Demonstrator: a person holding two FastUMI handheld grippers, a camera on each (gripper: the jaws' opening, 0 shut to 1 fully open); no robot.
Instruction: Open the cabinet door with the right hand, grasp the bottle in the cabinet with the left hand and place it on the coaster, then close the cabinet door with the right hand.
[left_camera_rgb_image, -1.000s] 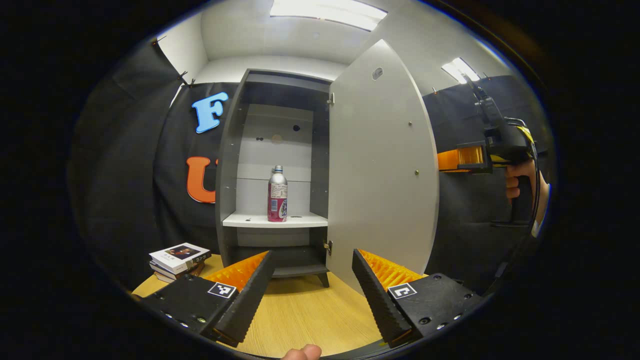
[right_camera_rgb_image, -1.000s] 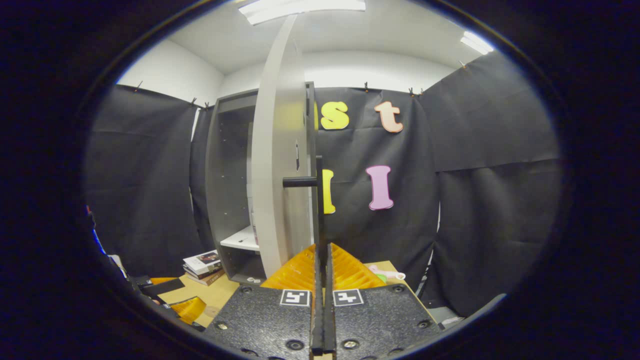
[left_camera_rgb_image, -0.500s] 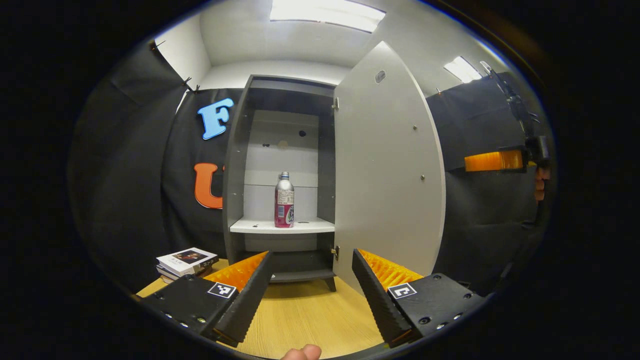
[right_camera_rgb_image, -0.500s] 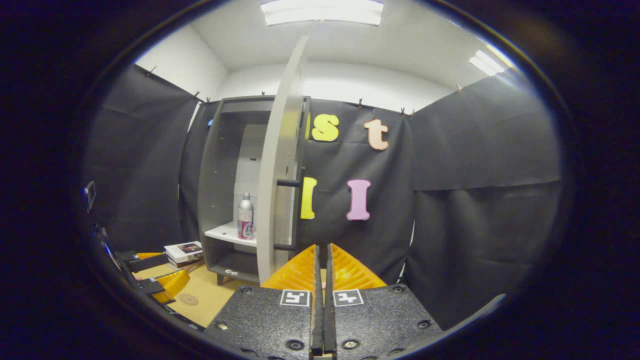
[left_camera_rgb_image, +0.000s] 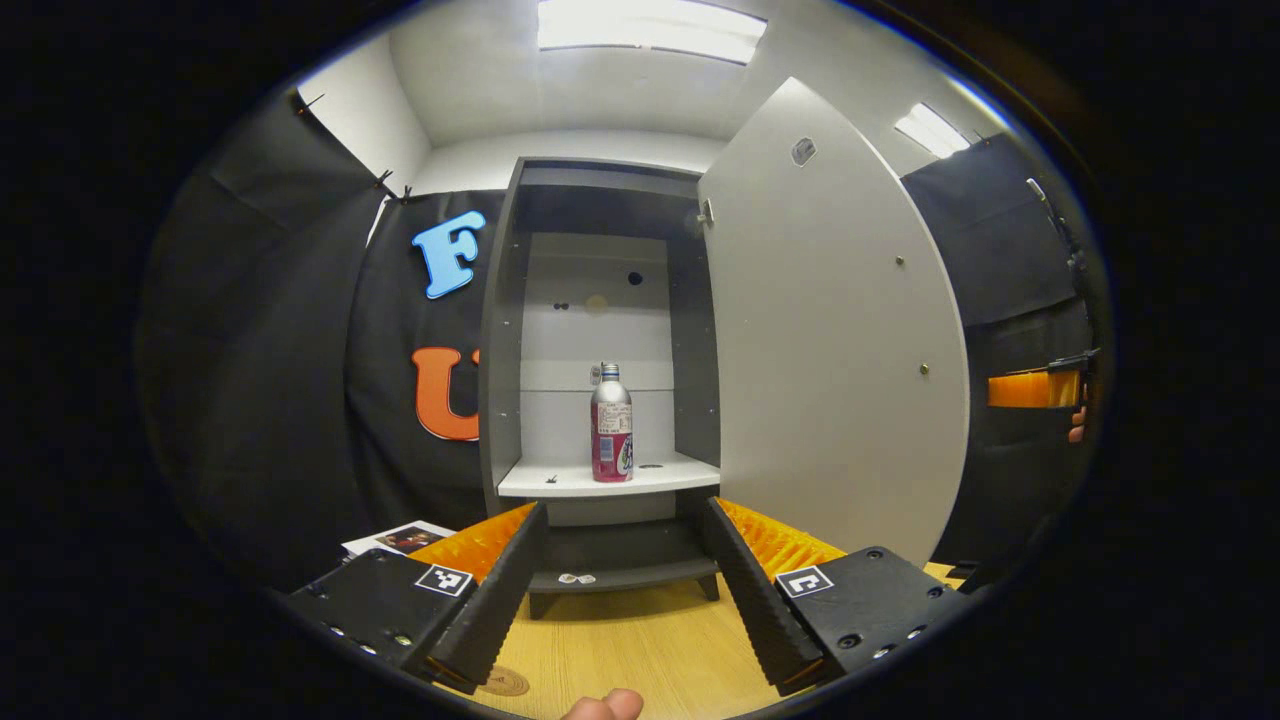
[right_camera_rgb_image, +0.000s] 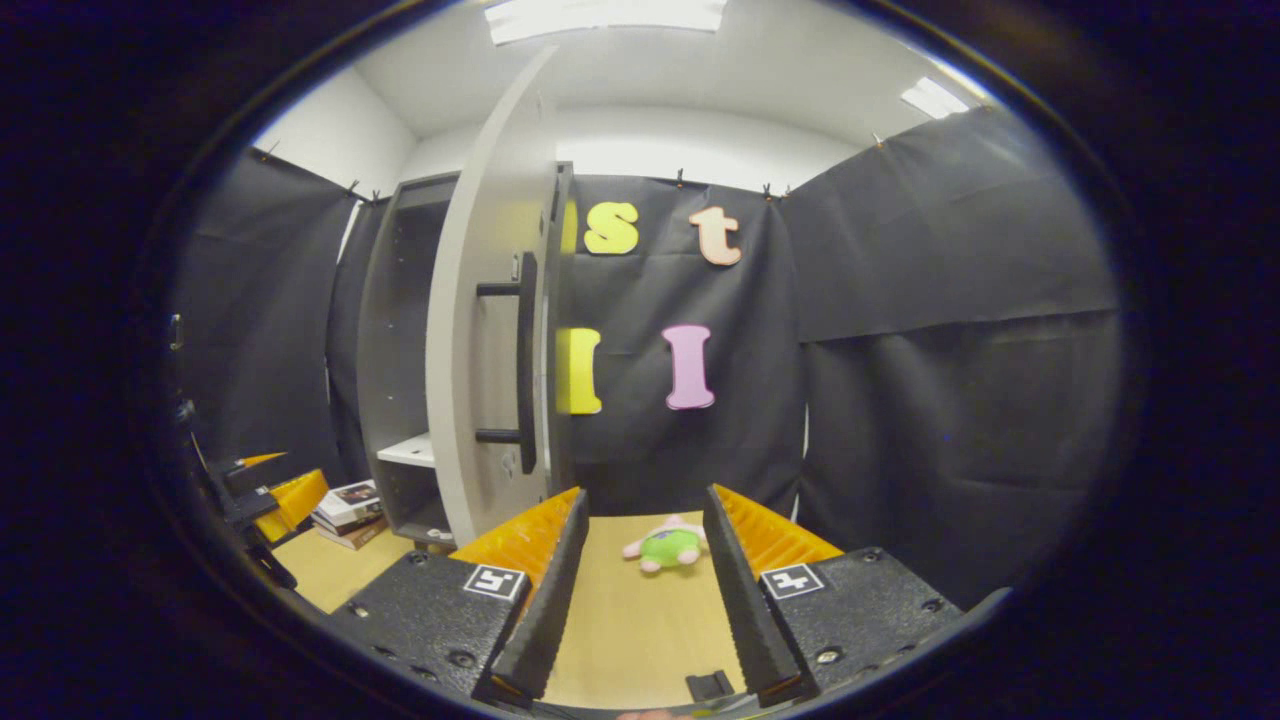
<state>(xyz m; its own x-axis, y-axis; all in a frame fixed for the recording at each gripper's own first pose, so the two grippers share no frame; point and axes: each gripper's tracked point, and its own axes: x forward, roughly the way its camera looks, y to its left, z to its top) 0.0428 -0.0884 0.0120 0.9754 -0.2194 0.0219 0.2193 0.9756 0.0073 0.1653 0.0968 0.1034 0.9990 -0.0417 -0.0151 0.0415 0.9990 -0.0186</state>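
The grey cabinet (left_camera_rgb_image: 505, 330) stands with its door (left_camera_rgb_image: 830, 340) swung wide to the right. A silver and pink bottle (left_camera_rgb_image: 611, 424) stands upright on the white shelf (left_camera_rgb_image: 560, 482) inside. My left gripper (left_camera_rgb_image: 620, 590) is open, well short of the cabinet, and frames the shelf between its fingers. A round brown coaster (left_camera_rgb_image: 503, 682) lies on the wooden table by the left finger. In the right gripper view the door (right_camera_rgb_image: 480, 330) shows its black handle (right_camera_rgb_image: 525, 362); my right gripper (right_camera_rgb_image: 640, 590) is open, off the handle. It also appears at the far right (left_camera_rgb_image: 1035, 388).
A stack of books (right_camera_rgb_image: 345, 503) lies on the table left of the cabinet. A small green and pink plush toy (right_camera_rgb_image: 668, 547) sits on the table (right_camera_rgb_image: 640, 620) right of the door. Black cloth walls close the booth behind and to the sides.
My right gripper let go of the door handle, opened and drew back to the right. The door stands wider. My left gripper shifted so the bottle sits centred between its fingers.
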